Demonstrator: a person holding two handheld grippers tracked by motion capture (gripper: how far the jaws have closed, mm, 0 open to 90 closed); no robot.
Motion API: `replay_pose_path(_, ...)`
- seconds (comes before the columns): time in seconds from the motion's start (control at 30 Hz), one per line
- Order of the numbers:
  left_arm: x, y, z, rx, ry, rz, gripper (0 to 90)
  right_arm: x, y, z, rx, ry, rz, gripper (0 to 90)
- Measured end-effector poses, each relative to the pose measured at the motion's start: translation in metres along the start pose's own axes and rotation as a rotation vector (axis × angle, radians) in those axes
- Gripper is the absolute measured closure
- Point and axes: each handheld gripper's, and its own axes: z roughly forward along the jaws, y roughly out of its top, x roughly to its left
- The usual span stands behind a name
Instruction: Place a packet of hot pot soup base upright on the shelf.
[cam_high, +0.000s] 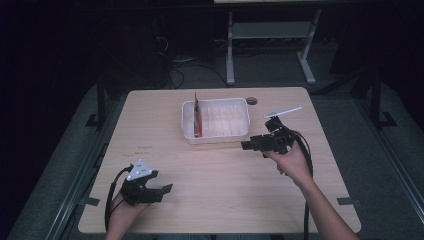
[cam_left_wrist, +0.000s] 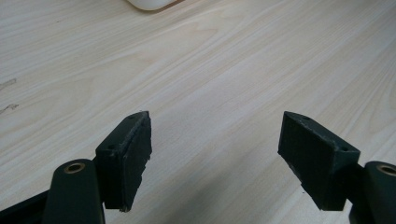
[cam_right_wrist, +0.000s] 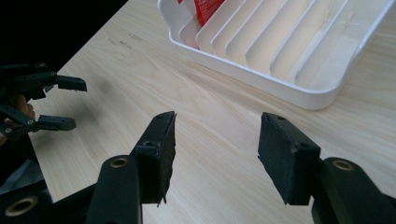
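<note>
1. Your left tongs (cam_high: 165, 189) sit nearest you, low over the worktop (cam_high: 215, 200) at about 7 o'clock, jaws wide apart with bare wood between them in the left gripper view (cam_left_wrist: 215, 154).
2. Your right tongs (cam_high: 247, 145) hover at about 3 o'clock of the worktop's middle, jaws also apart and gripping nothing (cam_right_wrist: 217, 149).
3. From those right tongs, the white slotted tray (cam_high: 216, 137) lies just beside them at roughly 10 o'clock, its near rim close to the jaw tips but not touching.
4. Inside the tray, a red packet (cam_high: 198, 120) stands on edge in the leftmost slot, well apart from both tongs.
5. Seen from the right gripper view, the tray (cam_right_wrist: 299, 95) sits at 1 o'clock and your left tongs (cam_right_wrist: 70, 103) at 9 o'clock.
</note>
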Motion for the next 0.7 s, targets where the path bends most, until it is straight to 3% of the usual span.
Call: replay_pose_path(0.7,-0.004,0.0,0.002,0.003,-0.005,0.008,25.4,-0.014,-0.046,-0.016,0.009,-0.011,0.016,44.1)
